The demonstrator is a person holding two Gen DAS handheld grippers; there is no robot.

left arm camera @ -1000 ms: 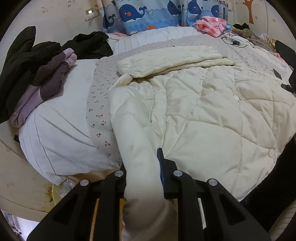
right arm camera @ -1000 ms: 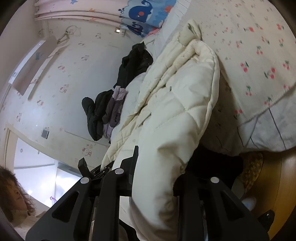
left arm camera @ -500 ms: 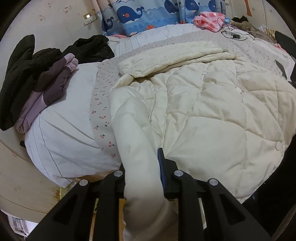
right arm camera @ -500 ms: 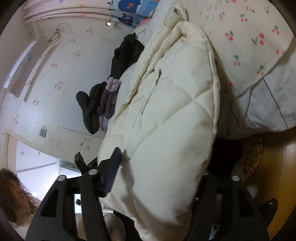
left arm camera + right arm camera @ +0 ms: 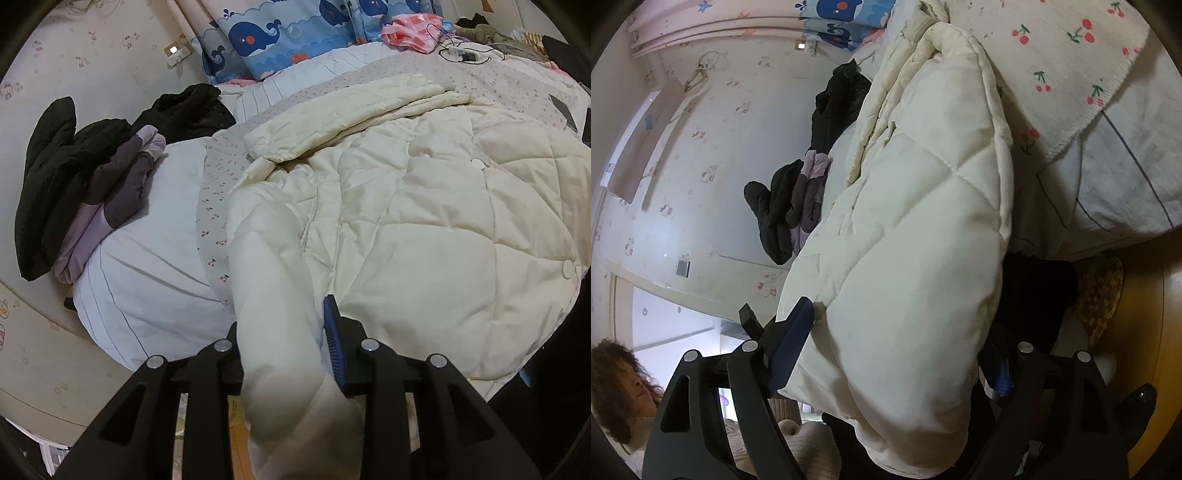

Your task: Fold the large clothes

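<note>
A cream quilted coat [image 5: 424, 221] lies spread across the bed, one sleeve folded over its far part. The near sleeve [image 5: 273, 280] hangs over the bed's edge and runs between the fingers of my left gripper [image 5: 282, 317]. Its jaws are opening, but the pads still touch the puffy fabric on both sides. In the right wrist view the coat's hem [image 5: 916, 240] hangs off the bed between the fingers of my right gripper [image 5: 901, 332]. Those jaws are opening wide, and the fabric sits loose between them. The left pad [image 5: 790, 343] only brushes the hem's edge.
The bed has a cherry-print sheet [image 5: 218, 177] over a white duvet [image 5: 147, 266]. Black and purple clothes [image 5: 74, 177] are piled at its left. A whale-print curtain [image 5: 277, 33], pink cloth [image 5: 406, 33] and cables [image 5: 461, 51] lie beyond. A person's head [image 5: 613, 384] shows low left; wooden floor [image 5: 1167, 314] to the right.
My right jaws have spread wide and let go of the coat's hem, and that gripper has sunk a little. My left jaws have eased apart slightly around the sleeve.
</note>
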